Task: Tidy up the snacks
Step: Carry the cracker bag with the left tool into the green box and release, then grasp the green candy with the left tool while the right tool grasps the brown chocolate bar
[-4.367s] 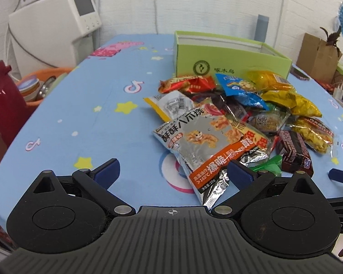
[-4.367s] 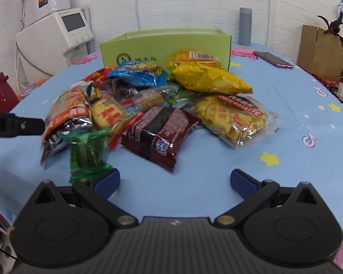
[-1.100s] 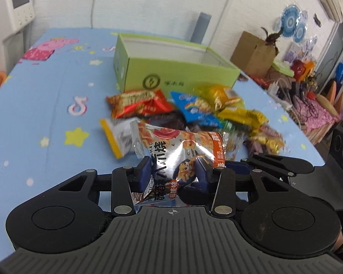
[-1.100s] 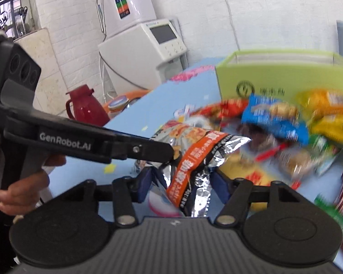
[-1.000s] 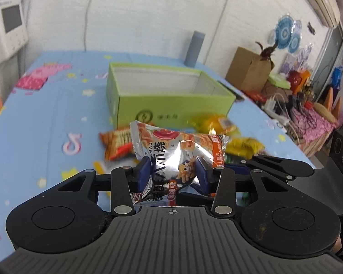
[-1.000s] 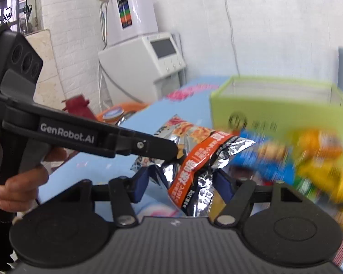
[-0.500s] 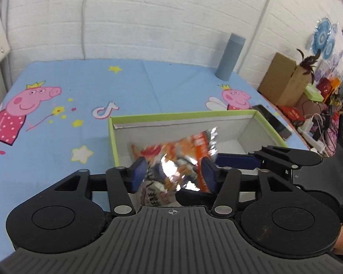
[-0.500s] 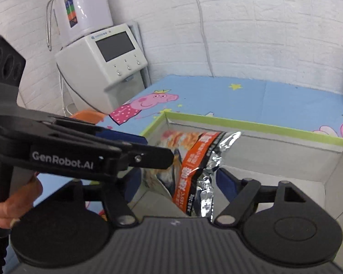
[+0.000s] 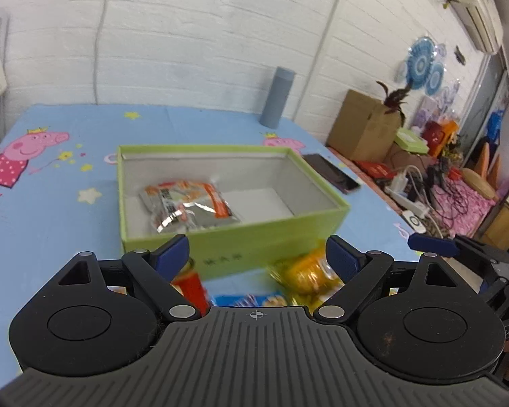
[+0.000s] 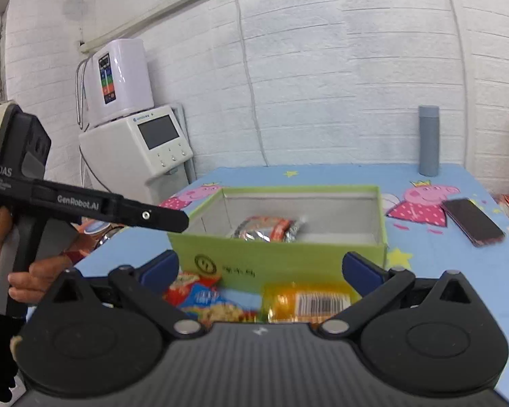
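- The silver and orange snack bag (image 9: 188,205) lies flat on the floor of the green box (image 9: 322,218), toward its left end as the left wrist view shows it; it is the only packet visible in there.
- The left tool (image 9: 256,254) has just been opening; its jaws stand wide apart with nothing between them, hanging on the near side of the box.
- The right tool (image 10: 259,271) has just been opening too; its jaws are spread as far as they go and hold nothing. The bag shows over the box's near wall, clear of both blue pads.
- Judged from this, one packet is stowed and released, so the first placement looks finished.
- Most of the job seems left: a yellow packet (image 10: 308,300), a red packet (image 9: 190,285) and a blue packet (image 9: 251,300) sit on the blue surface (image 9: 51,224) just in front of the box, partly hidden behind the tools and blurred.
- How many more snacks wait below the frame I cannot tell.
- The right half of the box is bare, so there is room for more.
- A phone (image 10: 471,225) and a grey bottle (image 9: 276,96) lie beyond the box and look unrelated to the sorting.
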Available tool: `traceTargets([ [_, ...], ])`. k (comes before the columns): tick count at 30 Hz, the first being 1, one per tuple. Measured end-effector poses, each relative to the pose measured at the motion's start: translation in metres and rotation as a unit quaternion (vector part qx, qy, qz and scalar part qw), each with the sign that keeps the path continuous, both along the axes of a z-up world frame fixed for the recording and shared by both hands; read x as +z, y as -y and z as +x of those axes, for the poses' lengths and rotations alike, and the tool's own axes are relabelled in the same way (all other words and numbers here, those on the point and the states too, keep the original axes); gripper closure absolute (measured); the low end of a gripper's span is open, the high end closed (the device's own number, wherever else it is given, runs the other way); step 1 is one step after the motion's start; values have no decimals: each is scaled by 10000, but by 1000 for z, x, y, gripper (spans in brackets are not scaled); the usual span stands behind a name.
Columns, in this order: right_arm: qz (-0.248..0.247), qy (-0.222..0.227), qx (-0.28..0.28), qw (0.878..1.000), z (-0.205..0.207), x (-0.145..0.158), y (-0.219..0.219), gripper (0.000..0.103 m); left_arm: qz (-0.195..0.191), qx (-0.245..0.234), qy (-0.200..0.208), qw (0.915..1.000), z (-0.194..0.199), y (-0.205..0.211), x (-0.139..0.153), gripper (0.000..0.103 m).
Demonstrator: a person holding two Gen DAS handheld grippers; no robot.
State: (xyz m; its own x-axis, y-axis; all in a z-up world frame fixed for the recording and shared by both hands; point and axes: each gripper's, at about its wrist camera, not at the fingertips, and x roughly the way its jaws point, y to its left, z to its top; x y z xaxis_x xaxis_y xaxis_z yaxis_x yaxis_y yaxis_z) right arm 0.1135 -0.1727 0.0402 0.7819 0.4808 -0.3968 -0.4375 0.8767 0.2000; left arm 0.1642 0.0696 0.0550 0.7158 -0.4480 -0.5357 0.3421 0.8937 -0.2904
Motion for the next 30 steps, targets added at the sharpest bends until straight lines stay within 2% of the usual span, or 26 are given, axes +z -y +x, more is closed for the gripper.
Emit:
traceTargets([
  [3,124,-248,-375,9989,-58,-26,22,0,-18,-167,-65,9998,-44,17,-16,24],
  [6,361,-655,-562,9956,-95,-53,31,0,-70,-153,-284,9995,-77,31,-34,26],
  [10,621,-1109,-369,9912,-121,-82,29,0,-397,-548,-652,9956,-107,50,-54,28],
  [12,495,-1132,-336,9918,-125,-88,24,0,-311,-712,-813,9937,-110,64,-61,33],
  [15,121,-1077,-360,9935,-128,-89,14,0,92,-818,-952,9920,-108,86,-72,42],
  [17,102,-985,-187,9949,-135,-86,10,0,252,-856,-1023,9907,-107,93,-80,45],
  [21,214,-990,134,9948,-141,-86,1,1,231,-947,-1282,9870,-97,101,-93,54],
  [25,192,-1073,371,9933,-133,-91,-14,1,333,-1002,-1347,9852,-92,103,-98,57],
  [30,337,-1229,630,9898,-115,-95,-24,1,186,-1032,-1390,9847,-90,85,-100,74],
])
